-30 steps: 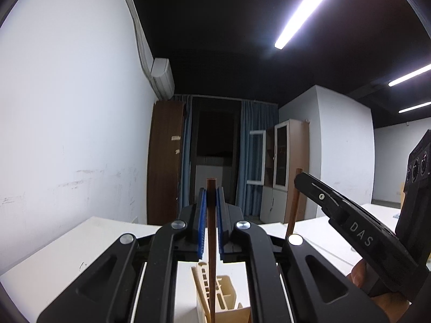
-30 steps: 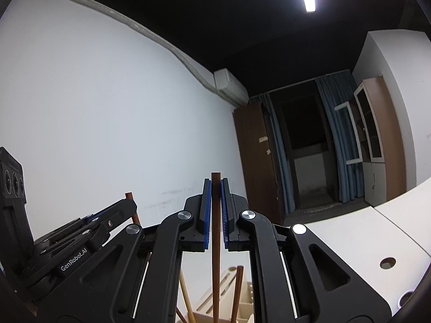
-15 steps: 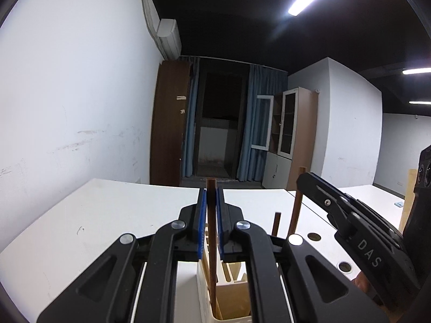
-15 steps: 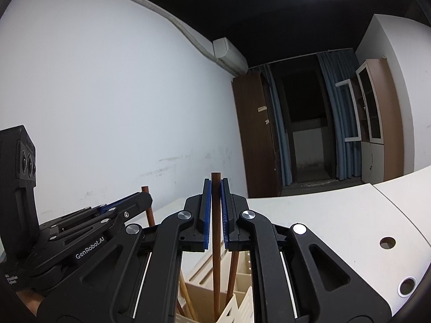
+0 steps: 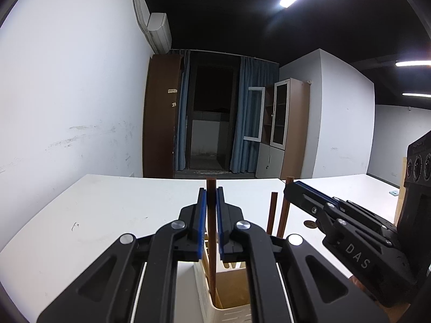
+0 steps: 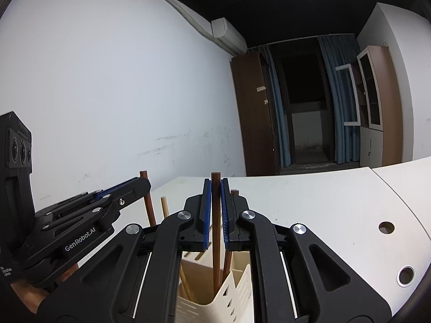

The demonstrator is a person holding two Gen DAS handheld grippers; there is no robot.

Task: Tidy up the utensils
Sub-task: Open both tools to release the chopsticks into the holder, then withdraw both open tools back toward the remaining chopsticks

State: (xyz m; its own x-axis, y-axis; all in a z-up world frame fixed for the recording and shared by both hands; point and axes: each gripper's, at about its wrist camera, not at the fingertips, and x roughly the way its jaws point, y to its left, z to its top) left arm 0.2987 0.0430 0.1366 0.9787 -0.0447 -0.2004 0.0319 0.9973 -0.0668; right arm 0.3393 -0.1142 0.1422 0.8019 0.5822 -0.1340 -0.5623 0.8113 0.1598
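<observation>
My left gripper point(image 5: 211, 191) is shut on a dark brown chopstick point(image 5: 212, 242) that stands upright, its lower end inside the cream utensil holder point(image 5: 229, 312) just below. My right gripper point(image 6: 215, 183) is shut on a second brown chopstick point(image 6: 215, 255), which also reaches down into a compartment of the holder point(image 6: 210, 305). Each view shows the other gripper beside the holder: the right gripper point(image 5: 290, 188) with its chopstick point(image 5: 285, 210), and the left gripper point(image 6: 144, 184) with its chopstick point(image 6: 147, 207). More sticks stand in the holder, among them a pale one point(image 6: 164, 210).
The holder sits on a white table point(image 5: 107, 215) that runs to a white wall on the left. Cable holes point(image 6: 386, 227) pierce the table to the right. A brown cabinet point(image 5: 161, 118) and a curtained doorway lie far behind. A hand point(image 6: 24, 293) holds the left gripper.
Both grippers have tipped downward and sunk a little. The holder and table now fill more of each view, and both chopsticks reach deeper into the holder.
</observation>
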